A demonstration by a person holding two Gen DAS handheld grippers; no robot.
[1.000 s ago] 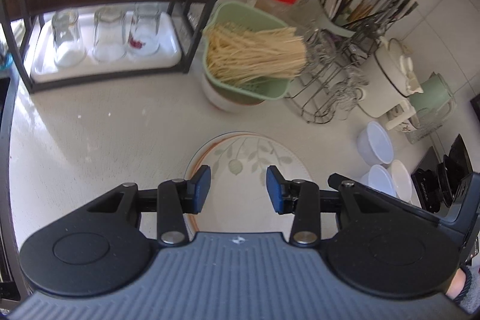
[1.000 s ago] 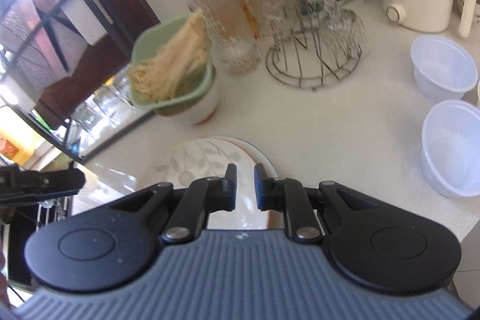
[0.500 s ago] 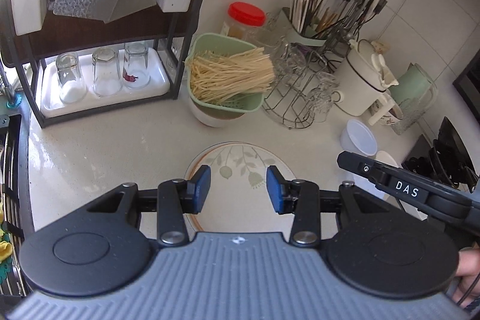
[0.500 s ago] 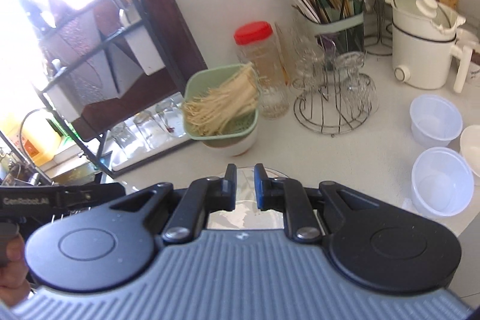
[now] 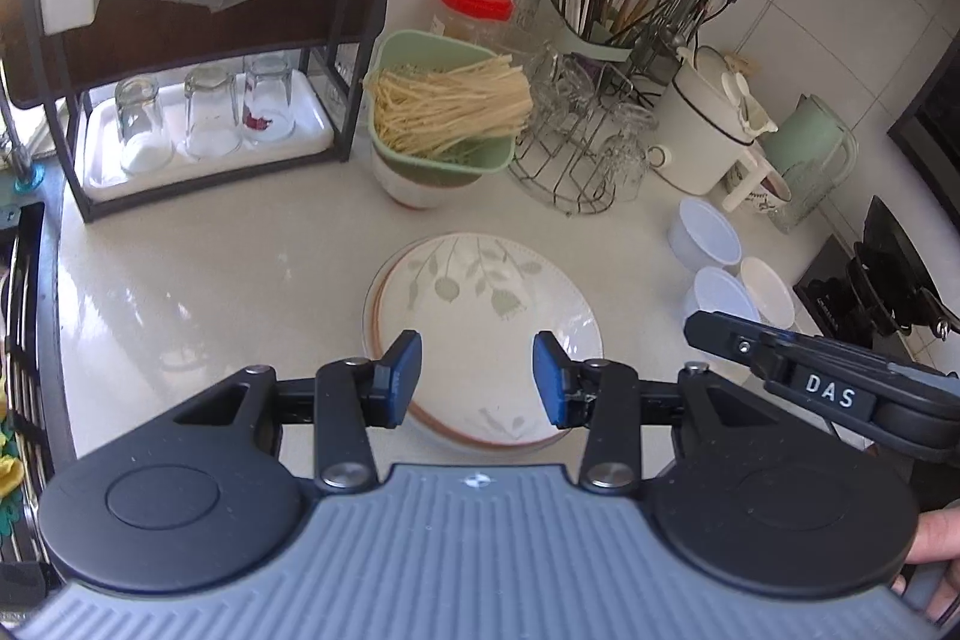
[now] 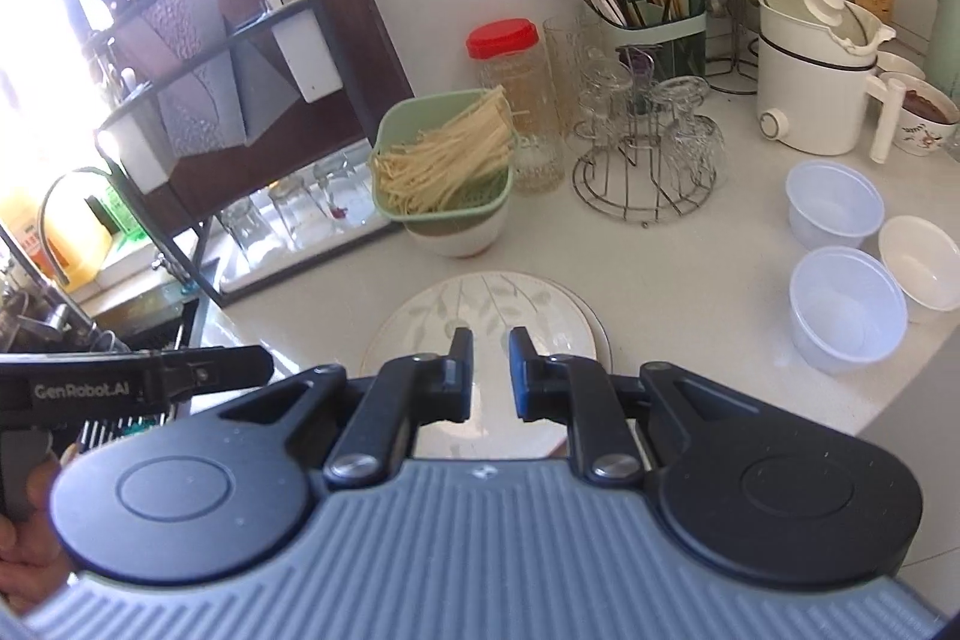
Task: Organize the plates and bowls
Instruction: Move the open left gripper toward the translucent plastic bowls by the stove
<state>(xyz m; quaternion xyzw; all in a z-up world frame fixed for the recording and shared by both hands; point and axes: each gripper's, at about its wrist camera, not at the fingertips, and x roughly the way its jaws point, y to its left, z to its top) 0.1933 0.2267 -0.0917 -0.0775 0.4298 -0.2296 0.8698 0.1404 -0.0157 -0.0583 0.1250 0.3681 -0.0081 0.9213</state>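
A stack of leaf-patterned plates (image 5: 480, 304) lies on the white counter, also in the right wrist view (image 6: 480, 307). My left gripper (image 5: 477, 379) is open and empty, raised above the stack's near edge. My right gripper (image 6: 489, 370) has a narrow gap between its jaws, holds nothing, and hovers over the same stack. Three white bowls (image 6: 846, 307) sit to the right of the plates, also in the left wrist view (image 5: 720, 295). A white bowl (image 5: 414, 184) carries a green noodle basket.
A black rack (image 5: 204, 40) with upturned glasses stands at back left. A wire glass stand (image 5: 576, 148), red-lidded jar (image 5: 474, 16), chopstick holder (image 6: 648, 16), white cooker (image 6: 810, 88) and green jug (image 5: 816, 160) line the back. The sink rack (image 5: 24, 340) lies left.
Both grippers have lifted and pulled back from the plates, so more of the counter shows. The jaw gaps look unchanged.
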